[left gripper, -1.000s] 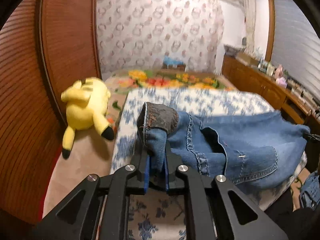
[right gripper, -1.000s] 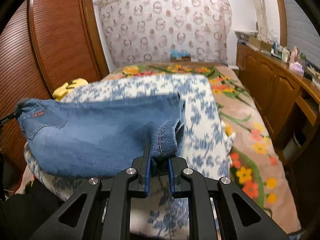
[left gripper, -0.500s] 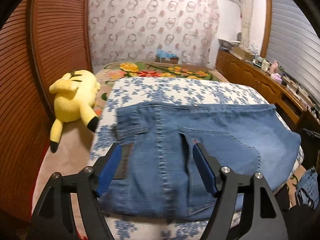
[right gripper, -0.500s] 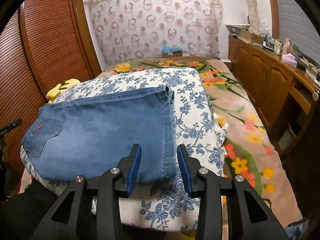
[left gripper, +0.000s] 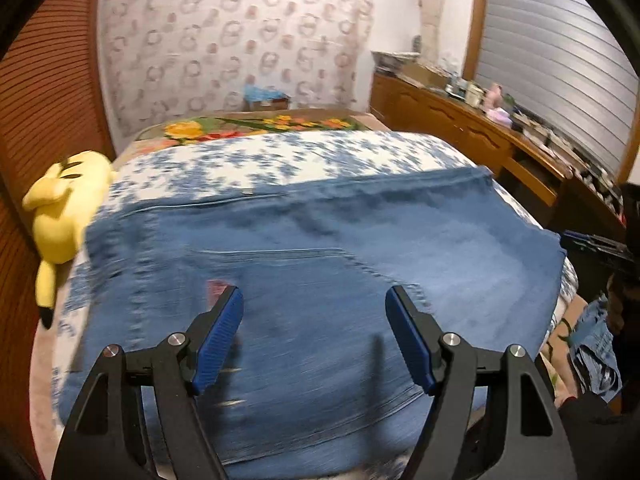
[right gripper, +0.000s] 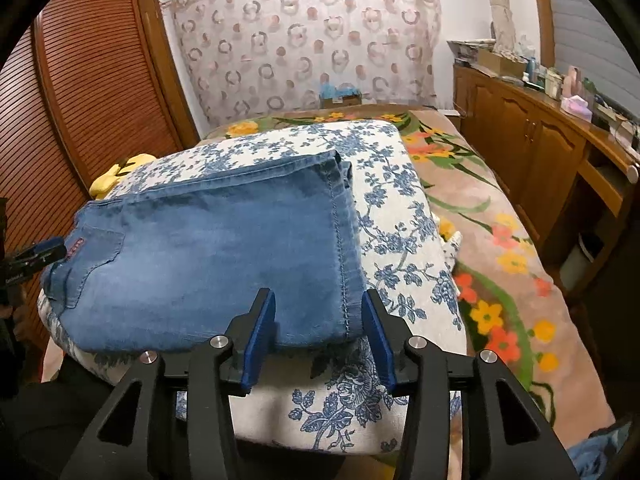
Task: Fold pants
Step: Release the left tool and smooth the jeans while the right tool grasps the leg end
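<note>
Left wrist: my left gripper (left gripper: 314,320) hangs over the jeans (left gripper: 320,280), fingers spread wide, holding nothing. Jeans lie folded flat on the blue-flowered cushion (left gripper: 280,152) on the bed. View blurred. Plush (left gripper: 60,208) sits just beside the cushion.

Right wrist: my right gripper (right gripper: 318,316) is apart too, straddling the near hem corner, not gripping. Fold looks laid down; I judge one more fold remains, needing both grippers to pinch an edge. No containers in play; box (right gripper: 340,98) by the wall, contents unclear.
</note>
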Motion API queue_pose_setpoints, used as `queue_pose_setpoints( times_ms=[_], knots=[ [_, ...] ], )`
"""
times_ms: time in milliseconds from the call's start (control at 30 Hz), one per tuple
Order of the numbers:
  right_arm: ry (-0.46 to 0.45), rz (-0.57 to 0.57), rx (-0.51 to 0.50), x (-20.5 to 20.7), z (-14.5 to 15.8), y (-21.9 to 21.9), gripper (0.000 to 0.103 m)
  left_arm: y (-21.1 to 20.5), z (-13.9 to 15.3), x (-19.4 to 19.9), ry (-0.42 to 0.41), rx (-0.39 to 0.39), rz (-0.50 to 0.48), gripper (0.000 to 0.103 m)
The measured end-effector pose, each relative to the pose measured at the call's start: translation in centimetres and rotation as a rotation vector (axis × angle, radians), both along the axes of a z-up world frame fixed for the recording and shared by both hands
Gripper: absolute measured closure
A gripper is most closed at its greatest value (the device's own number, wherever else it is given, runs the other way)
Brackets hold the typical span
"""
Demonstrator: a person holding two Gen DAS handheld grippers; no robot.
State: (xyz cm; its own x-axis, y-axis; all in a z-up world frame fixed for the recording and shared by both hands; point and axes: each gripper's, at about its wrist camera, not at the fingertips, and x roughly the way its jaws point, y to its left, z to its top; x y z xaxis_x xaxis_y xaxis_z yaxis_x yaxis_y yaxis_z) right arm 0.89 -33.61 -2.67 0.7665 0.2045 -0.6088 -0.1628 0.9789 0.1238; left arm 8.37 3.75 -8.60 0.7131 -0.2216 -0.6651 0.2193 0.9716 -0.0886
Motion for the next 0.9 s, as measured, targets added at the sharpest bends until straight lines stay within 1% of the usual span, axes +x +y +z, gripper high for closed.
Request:
queue_pose_setpoints(
  times_ms=[167, 367, 467, 633, 733, 833, 900],
  knots=[
    [0.024, -0.027, -0.03, 0.4, -0.8, 0.5, 0.055, -2.2, -1.5, 1.1, 0.053, 0.014, -0.037, 0.029],
    [0.06, -0.055, -0.033, 0.6, -1.7, 0.5, 0.054, -3.1, -3.2, 1.4, 0.099, 0.043, -0.021, 0.027],
    [0.064, -0.053, -0.016, 0.3, -1.9, 0.5, 0.054, -3.8, -3.6, 1.3, 0.096, 0.076, -0.011, 0.025],
    [0.079, -0.065, -0.05, 0.0, -2.0, 1.0, 0.054, -4.6, -3.9, 1.1, 0.074, 0.127, 0.001, 0.025],
    [0.069, -0.075, -0.074, -0.4, -1.6, 1.2, 0.054, -4.3, -3.9, 1.1, 0.069, 0.115, 0.006, 0.025],
    [0.058, -0.073, -0.073, -0.8, -1.3, 1.2, 0.054, -4.0, -4.0, 1.3, 0.073, 0.093, 0.013, 0.025],
    [0.046, -0.075, -0.074, -1.3, -1.1, 1.1, 0.054, -4.0, -3.9, 1.2, 0.071, 0.092, 0.016, 0.025]
  ],
)
